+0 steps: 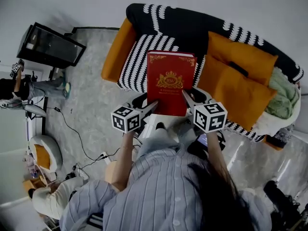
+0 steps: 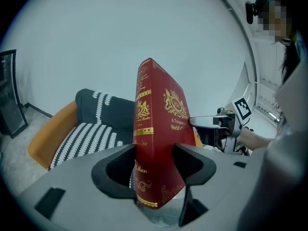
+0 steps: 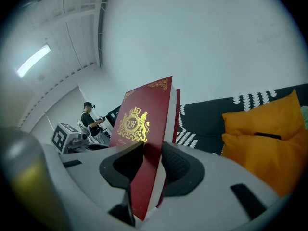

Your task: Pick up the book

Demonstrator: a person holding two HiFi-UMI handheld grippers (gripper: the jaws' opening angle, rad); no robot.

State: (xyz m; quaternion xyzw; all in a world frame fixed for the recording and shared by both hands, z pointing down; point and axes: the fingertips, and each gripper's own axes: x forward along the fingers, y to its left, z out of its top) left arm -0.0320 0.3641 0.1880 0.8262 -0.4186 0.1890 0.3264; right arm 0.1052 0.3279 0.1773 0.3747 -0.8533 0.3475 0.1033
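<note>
An orange sofa wears a black-and-white striped cover; two orange cushions lean beside a green blanket; a black cable crosses the floor.

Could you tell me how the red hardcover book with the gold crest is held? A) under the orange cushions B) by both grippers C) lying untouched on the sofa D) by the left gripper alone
B: the left gripper is shut on the spine side of the red hardcover book with the gold crest, and the right gripper is shut on its opposite edge.
</note>
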